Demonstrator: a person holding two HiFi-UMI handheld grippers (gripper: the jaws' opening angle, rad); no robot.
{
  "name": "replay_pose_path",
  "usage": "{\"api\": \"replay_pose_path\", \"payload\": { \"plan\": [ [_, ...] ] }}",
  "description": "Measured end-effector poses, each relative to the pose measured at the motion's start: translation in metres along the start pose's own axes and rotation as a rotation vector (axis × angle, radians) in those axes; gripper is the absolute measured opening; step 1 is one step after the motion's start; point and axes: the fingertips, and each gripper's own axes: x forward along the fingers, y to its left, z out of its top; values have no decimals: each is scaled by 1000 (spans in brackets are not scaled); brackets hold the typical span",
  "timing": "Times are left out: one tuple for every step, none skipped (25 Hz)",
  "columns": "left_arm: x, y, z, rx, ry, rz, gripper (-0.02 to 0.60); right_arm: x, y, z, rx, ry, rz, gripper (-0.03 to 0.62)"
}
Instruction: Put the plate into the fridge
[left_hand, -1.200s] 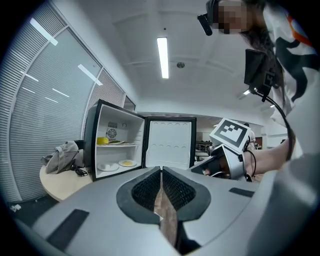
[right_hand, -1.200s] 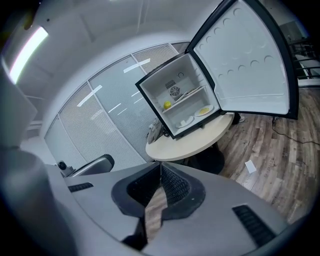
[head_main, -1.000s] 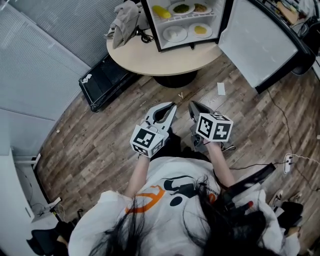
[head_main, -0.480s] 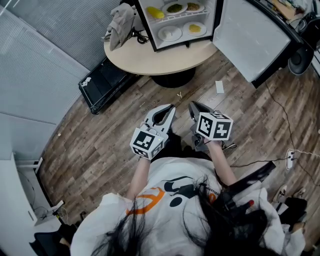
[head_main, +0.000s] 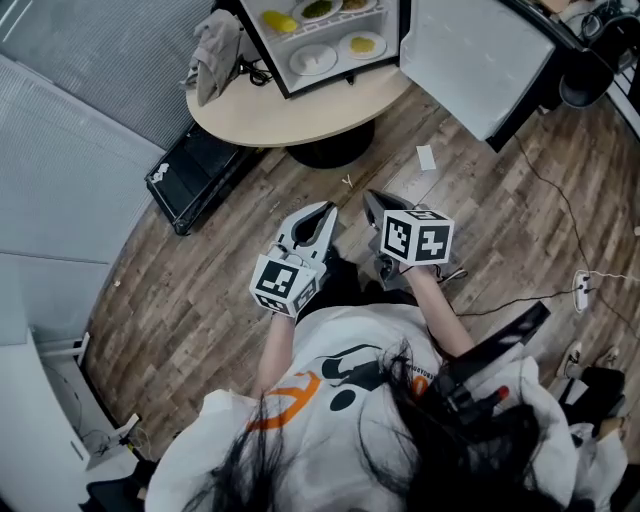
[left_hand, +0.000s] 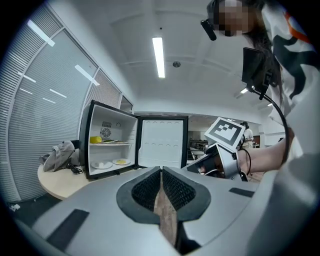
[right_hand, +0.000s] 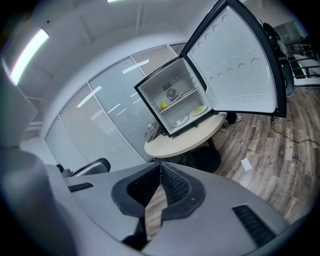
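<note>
Both clenched tight on nothing: left gripper (head_main: 327, 209) and right gripper (head_main: 370, 196), side by side above the floor (head_main: 190, 270).

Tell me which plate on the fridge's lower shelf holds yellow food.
The right plate, nearest the open door; the left plate looks plain white.

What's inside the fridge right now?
Top shelf: a yellow item, a dish of greens and another dish, partly cropped. Bottom: a white plate and a plate with yellow food. Anything behind those dishes is hidden.
</note>
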Motion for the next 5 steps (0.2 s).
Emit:
{"api": "replay_pose_path", "payload": {
  "plan": [
    [1, -1, 0, 1, 1, -1, 11, -1, -1, 1, 0, -1, 0, 23],
    [3, -2, 0, 2, 1, -2, 11, -1, -2, 2, 0, -2, 1, 21],
    [5, -2, 0, 4, 0, -3, 11, -1, -3, 3, -2, -3, 2, 21],
    [6, -3, 1, 5, -1, -3, 11, 0, -4, 5, -5, -4, 3, 21],
    [8, -3, 1, 6, -3, -3, 11, 0, -5, 7, -8, -4, 4, 21]
  ]
}}
